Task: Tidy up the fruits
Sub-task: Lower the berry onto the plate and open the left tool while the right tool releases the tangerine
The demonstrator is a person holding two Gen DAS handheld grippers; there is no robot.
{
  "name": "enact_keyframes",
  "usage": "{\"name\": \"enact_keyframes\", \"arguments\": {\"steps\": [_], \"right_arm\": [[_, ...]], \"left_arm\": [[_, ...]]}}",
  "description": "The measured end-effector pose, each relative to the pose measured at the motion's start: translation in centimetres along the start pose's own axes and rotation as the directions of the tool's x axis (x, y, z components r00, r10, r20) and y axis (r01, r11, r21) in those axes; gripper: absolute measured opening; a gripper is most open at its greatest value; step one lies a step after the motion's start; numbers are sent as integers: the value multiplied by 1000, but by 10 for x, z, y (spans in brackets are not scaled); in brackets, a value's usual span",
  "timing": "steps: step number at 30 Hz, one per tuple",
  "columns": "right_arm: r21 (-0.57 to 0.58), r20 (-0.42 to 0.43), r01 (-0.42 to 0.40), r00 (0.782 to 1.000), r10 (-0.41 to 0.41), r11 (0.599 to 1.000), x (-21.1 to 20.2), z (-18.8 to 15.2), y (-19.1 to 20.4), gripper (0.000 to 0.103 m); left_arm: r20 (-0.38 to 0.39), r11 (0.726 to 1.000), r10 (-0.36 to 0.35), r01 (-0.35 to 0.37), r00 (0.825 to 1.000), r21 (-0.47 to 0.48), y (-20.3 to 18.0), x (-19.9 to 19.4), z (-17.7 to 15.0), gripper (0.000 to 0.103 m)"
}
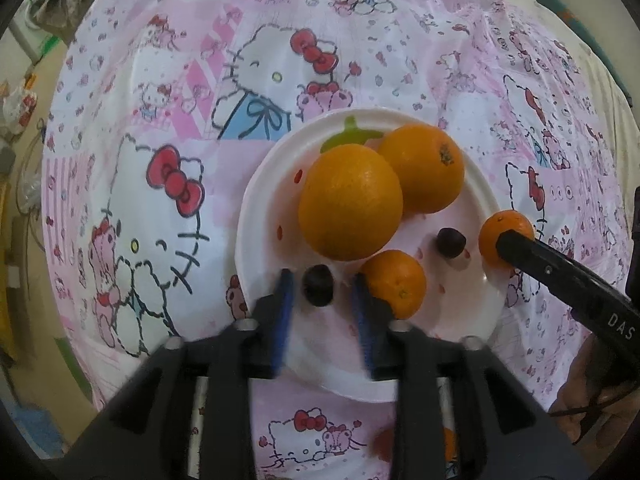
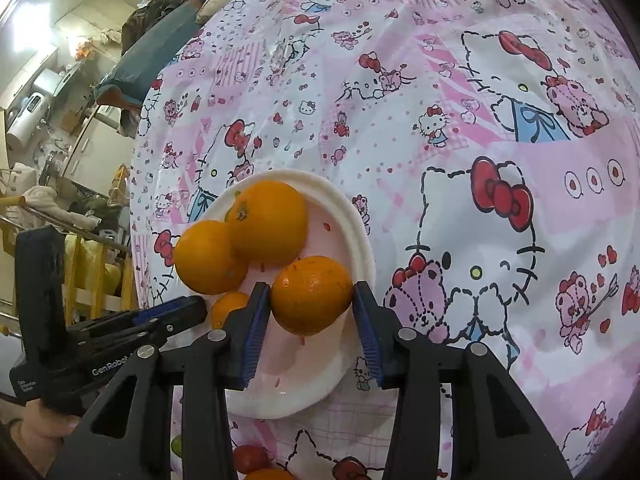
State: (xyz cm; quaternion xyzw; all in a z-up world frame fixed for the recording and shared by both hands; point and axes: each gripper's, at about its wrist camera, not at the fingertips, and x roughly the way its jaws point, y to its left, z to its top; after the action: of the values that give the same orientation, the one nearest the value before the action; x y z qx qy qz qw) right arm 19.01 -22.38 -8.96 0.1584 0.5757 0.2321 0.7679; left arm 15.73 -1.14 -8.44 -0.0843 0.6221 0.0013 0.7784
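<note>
My left gripper [image 1: 322, 286] stands parted around a dark grape [image 1: 318, 285] lying loose on the white plate [image 1: 256, 216], while my right gripper [image 2: 310, 300] pinches a small orange [image 2: 311, 294] over its rim.

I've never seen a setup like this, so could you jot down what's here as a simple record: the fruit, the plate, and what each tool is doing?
cloth: pink cartoon print
plate: white, on the cloth
big oranges: two, touching, on the plate
small oranges: one on the plate, one gripped
dark fruits: two, on the plate
left gripper: jaws open, one dark fruit between them
right gripper: jaws shut on a small orange at the plate's rim
</note>
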Motion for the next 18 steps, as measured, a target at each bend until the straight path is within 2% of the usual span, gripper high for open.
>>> {"name": "enact_keyframes", "arguments": {"steps": [3, 4, 5, 6, 7, 8, 9, 18], "right_arm": [[5, 0, 10, 1000, -10, 1000, 0, 1, 0, 46], [9, -2, 8, 1000, -8, 1000, 0, 1, 0, 46], [13, -1, 4, 1000, -4, 1000, -1, 1, 0, 50], [13, 6, -6, 1000, 6, 1000, -3, 1, 1, 63], [10, 16, -12, 1000, 12, 1000, -5, 1, 3, 69], [4, 32, -15, 999, 15, 1000, -8, 1, 4, 74], [-2, 41, -13, 999, 14, 1000, -10, 1, 6, 75], [1, 47, -2, 999, 2, 1000, -18, 4, 11, 76]], "left_arm": [[18, 1000, -1, 1, 1000, 13, 0, -3, 0, 41], [18, 1000, 0, 0, 1000, 17, -1, -4, 0, 46], [19, 1000, -4, 3, 1000, 18, -1, -4, 0, 52], [20, 1000, -10, 10, 1000, 17, -1, -4, 0, 65], [22, 1000, -22, 22, 1000, 16, 0, -6, -1, 76], [24, 999, -35, 34, 999, 18, 0, -7, -1, 80], [30, 999, -42, 41, 999, 24, 1, -9, -2, 84], [52, 999, -44, 44, 998, 3, 5, -15, -3, 85]]}}
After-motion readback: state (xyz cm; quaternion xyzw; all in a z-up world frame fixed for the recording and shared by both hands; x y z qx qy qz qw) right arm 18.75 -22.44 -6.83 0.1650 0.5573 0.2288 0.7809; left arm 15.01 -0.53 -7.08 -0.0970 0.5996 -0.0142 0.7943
